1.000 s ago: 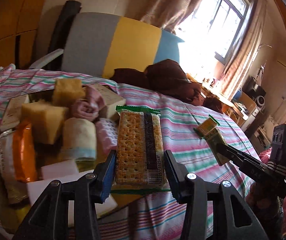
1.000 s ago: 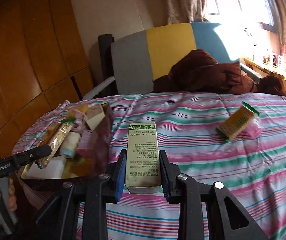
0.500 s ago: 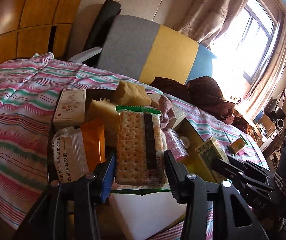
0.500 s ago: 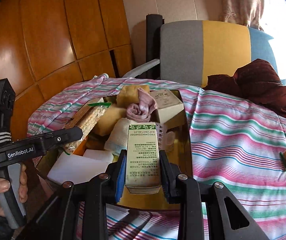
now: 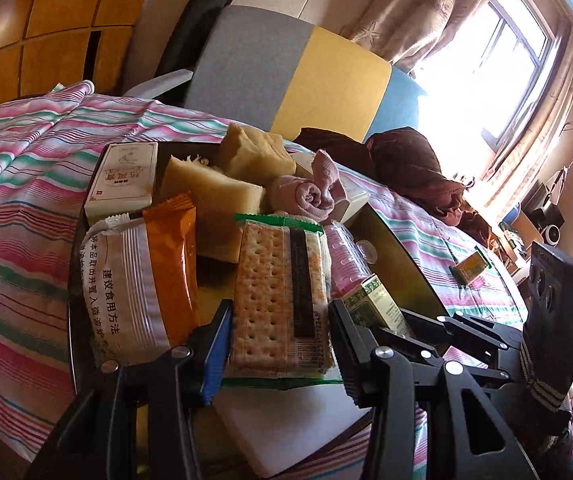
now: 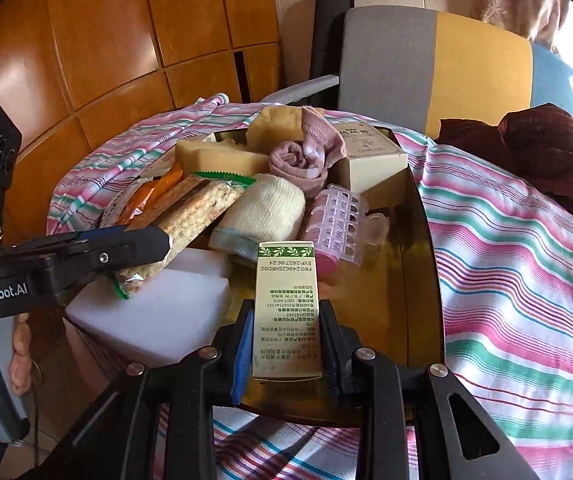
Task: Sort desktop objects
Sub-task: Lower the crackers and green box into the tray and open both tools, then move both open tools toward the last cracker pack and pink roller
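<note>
Partly hidden by my left gripper, the cracker pack stays clamped. My right gripper clamps the green box above the tray on striped cloth.

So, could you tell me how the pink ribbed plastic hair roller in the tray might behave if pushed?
The pink ribbed plastic hair roller is cylindrical and lies on its side, so it would probably roll. Hollow and perforated, it is likely light. The tray looks glossy, so it may slide too.

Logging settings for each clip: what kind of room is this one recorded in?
Probably a lived-in home room, a bedroom or sitting room. Signs: a striped cloth covering the surface, a curtained window, and a padded chair against wood wall panels.
</note>
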Demonstrator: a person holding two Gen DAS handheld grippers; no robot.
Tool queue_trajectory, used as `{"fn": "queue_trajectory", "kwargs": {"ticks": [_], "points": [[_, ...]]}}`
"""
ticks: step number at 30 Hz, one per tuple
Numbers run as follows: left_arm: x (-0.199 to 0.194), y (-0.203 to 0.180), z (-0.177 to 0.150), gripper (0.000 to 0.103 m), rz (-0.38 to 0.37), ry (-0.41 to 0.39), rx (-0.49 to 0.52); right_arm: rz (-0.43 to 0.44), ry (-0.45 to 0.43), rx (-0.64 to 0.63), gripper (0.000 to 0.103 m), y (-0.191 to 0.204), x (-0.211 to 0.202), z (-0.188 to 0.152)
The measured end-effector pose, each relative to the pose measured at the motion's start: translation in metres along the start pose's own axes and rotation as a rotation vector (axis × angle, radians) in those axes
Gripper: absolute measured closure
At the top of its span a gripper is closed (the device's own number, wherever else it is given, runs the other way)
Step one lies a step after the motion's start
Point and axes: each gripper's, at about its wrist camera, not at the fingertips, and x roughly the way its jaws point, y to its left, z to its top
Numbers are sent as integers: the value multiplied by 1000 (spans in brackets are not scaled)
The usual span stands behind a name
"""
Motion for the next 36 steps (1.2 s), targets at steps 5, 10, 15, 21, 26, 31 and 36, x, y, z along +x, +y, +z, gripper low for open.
{"fn": "queue_trajectory", "kwargs": {"ticks": [5, 10, 15, 21, 26, 31, 36], "points": [[4, -4, 1, 53, 25, 2, 31, -1, -10, -3, 68, 1, -2, -2], [-12, 1, 1, 49, 31, -44, 22, 6, -36, 5, 61, 3, -6, -4], [-27, 5, 2, 43, 36, -89, 13, 22, -129, 72, 50, -8, -30, -6], [-44, 12, 3, 41, 30, -131, -21, -15, -215, 217, 44, -50, -63, -25], [-41, -11, 5, 41, -20, -109, 17, -123, -234, 379, 42, -109, -88, -58], [-22, -65, 8, 41, -86, -60, 143, -268, -252, 529, 42, -168, -116, -95], [13, -127, 8, 40, -158, 28, 256, -371, -271, 649, 42, -211, -139, -131]]}}
